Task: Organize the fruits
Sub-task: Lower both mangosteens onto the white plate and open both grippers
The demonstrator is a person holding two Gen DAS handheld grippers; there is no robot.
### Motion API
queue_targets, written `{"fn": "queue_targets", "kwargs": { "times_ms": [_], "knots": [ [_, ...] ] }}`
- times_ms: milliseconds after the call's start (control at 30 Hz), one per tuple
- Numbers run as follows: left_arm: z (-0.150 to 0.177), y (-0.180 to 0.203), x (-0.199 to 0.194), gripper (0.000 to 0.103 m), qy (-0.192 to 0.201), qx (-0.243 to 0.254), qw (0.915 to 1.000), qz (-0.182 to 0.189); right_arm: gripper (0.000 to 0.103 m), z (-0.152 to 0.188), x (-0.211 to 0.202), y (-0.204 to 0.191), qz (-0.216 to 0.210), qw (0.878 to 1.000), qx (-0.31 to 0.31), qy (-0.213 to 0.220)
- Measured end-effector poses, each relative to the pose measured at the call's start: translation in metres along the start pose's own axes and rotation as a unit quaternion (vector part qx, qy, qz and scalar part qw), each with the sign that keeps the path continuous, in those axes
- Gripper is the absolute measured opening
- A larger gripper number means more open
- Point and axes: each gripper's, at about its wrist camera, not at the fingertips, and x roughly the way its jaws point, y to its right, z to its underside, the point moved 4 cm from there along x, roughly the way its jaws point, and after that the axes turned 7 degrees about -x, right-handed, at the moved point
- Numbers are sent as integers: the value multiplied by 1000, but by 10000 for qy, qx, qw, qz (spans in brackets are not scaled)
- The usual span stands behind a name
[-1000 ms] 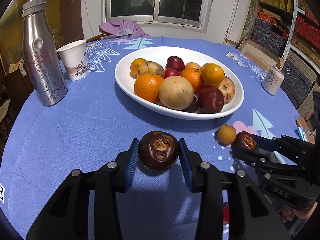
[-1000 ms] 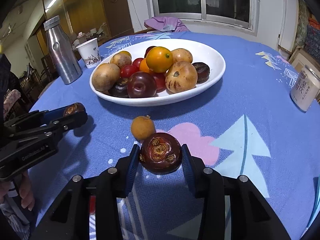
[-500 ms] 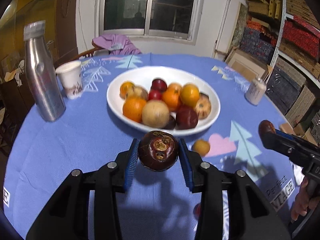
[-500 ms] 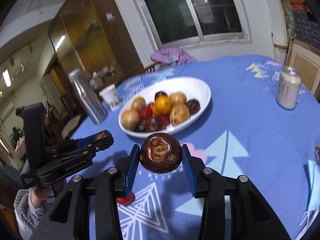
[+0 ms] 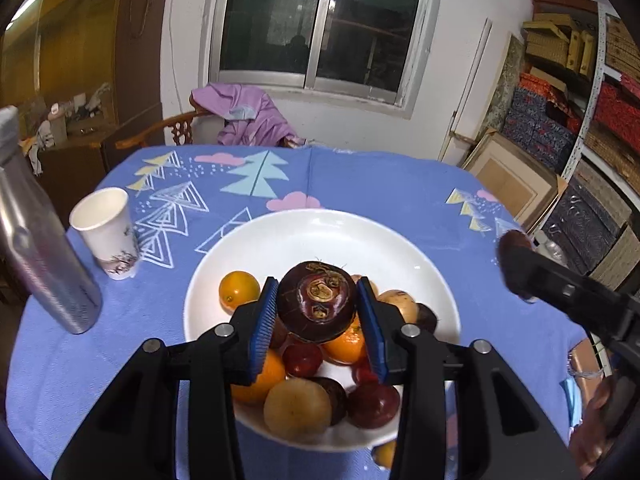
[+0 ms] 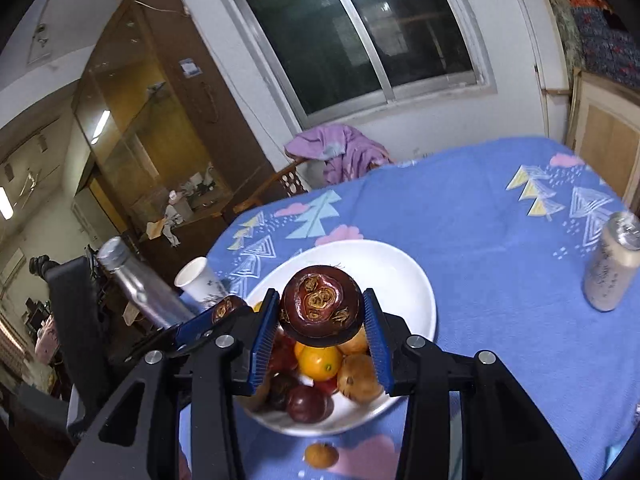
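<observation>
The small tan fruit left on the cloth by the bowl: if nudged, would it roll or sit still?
The small tan fruit looks nearly round, so it would probably roll readily. The blue tablecloth seems soft and flat, which may slow it. Its little stem nub might stop it after a short wobble.

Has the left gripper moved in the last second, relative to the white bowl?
Yes. The left gripper, shut on a dark fruit, went from low over the cloth short of the white bowl to up above the fruit piled in it.
</observation>
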Motion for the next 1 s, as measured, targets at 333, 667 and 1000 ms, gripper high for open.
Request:
{"fn": "queue_targets", "kwargs": {
  "times_ms": [333,667,1000],
  "knots": [
    [7,-8,63,39,-490,168,9987,-20,43,20,92,33,404,9972,163,-611],
    [9,0,60,40,-384,322,9987,-85,43,26,98,36,567,9965,138,-606],
    [12,6,58,60,-150,554,9973,-467,44,26,99,37,541,9965,198,-603]
  ]
}}
